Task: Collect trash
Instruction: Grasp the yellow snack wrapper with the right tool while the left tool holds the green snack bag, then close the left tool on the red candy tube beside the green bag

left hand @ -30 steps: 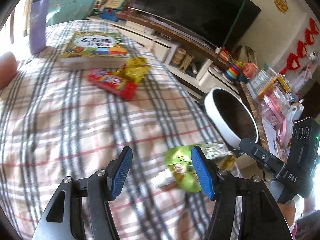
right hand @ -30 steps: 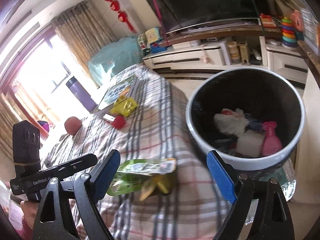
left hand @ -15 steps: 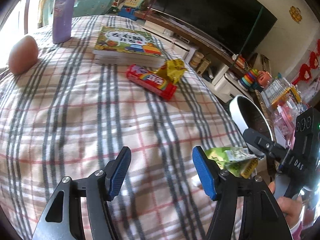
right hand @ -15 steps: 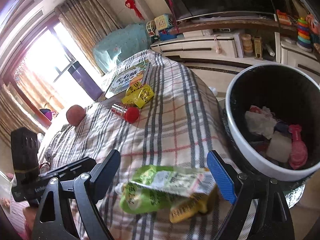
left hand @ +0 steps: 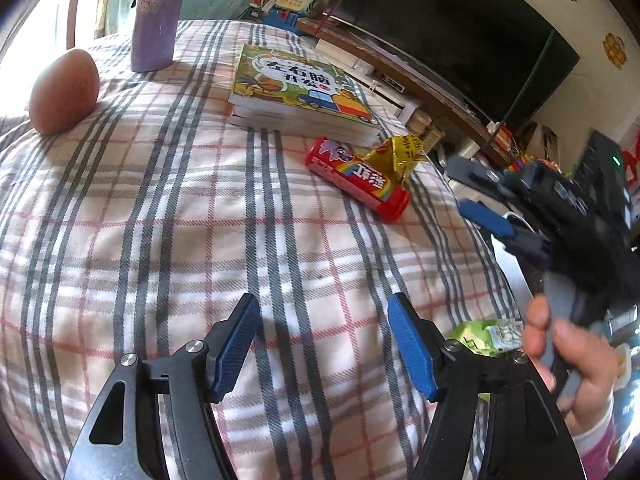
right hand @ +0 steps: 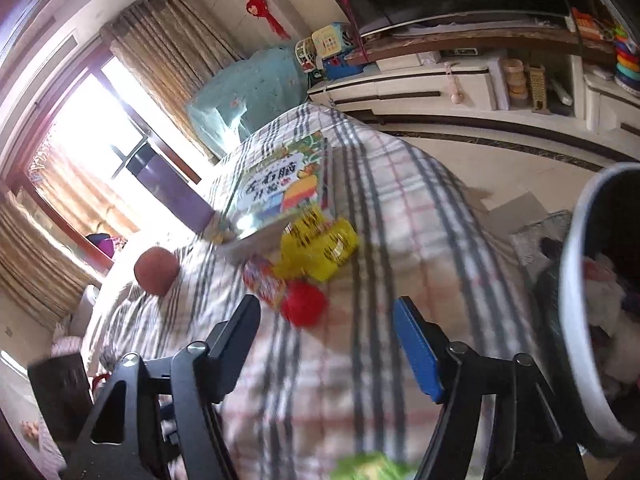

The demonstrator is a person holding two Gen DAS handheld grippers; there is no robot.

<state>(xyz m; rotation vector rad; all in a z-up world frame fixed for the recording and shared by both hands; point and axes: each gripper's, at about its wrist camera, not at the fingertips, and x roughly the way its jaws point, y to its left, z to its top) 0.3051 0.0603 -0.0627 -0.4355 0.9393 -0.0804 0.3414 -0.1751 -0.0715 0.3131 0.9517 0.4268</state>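
A red candy tube (left hand: 356,180) and a crumpled yellow wrapper (left hand: 398,156) lie on the plaid cloth beside a picture book (left hand: 296,88). They also show in the blurred right wrist view, tube (right hand: 300,304) and wrapper (right hand: 320,248). A green snack bag (left hand: 484,338) lies at the cloth's right edge, low in the right wrist view (right hand: 372,466). My left gripper (left hand: 322,344) is open and empty above bare cloth. My right gripper (right hand: 326,344) is open and empty, near the tube. The white-rimmed trash bin (right hand: 576,320) holds trash at the right.
A purple bottle (left hand: 156,12) and a reddish egg-shaped object (left hand: 64,92) stand at the far left of the cloth. A TV (left hand: 452,28) on a low cabinet lies beyond. The right gripper body (left hand: 560,208) hovers off the cloth's right edge.
Both grippers have moved further onto the cloth toward the tube and wrapper. The green bag has slid to the lower edge of both views. The bin has shifted to the right edge.
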